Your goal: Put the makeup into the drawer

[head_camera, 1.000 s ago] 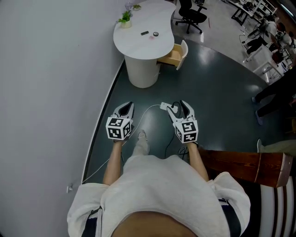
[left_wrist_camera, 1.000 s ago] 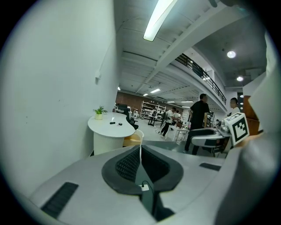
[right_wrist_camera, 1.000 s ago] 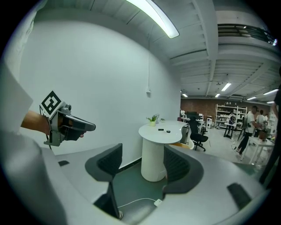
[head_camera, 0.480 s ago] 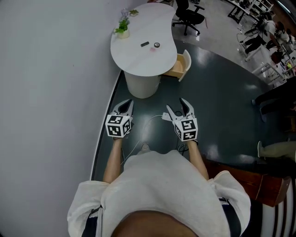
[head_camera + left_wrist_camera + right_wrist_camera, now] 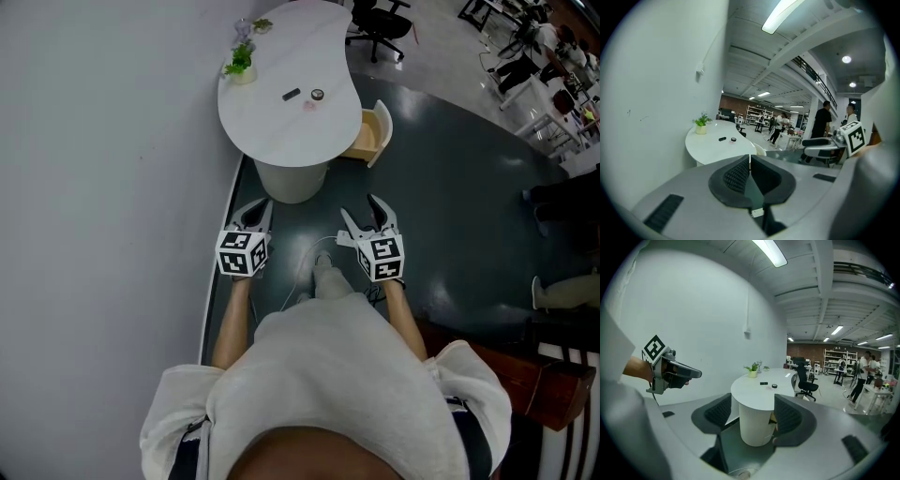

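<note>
Task status: not started; no item has been picked up and nothing is in transit. I stand short of the round white table [image 5: 272, 127], with both tools held out in front of me and pointing toward it, well apart from its pedestal. The left gripper [image 5: 259, 208] has its jaws closed pad against pad, and its own view shows nothing between them. The right gripper [image 5: 360, 208] has its jaws spread wide and is empty; its own view shows only the distant table pedestal in the gap between the pads. The makeup lies on the table top, near the middle: a dark oblong piece [image 5: 292, 94], a small round piece [image 5: 318, 94] just beside it on the drawer side, and a faint pink piece [image 5: 309, 105] close to the round one, toward my edge of the table. What each piece is exactly is too small to tell. A potted plant [image 5: 240, 64] stands at the wall-side edge of the table, apart from the makeup. The drawer [image 5: 370, 136] projects from under the table top on the side away from the wall; it is already pulled open, and I cannot see anything inside it from here. Remaining steps, as I judge them: close the distance to the table, open the left tool, grip each piece in turn, carry it over the table edge into the open drawer, and release it there. A white cable [image 5: 302, 261] runs across the floor between me and the table.
</note>
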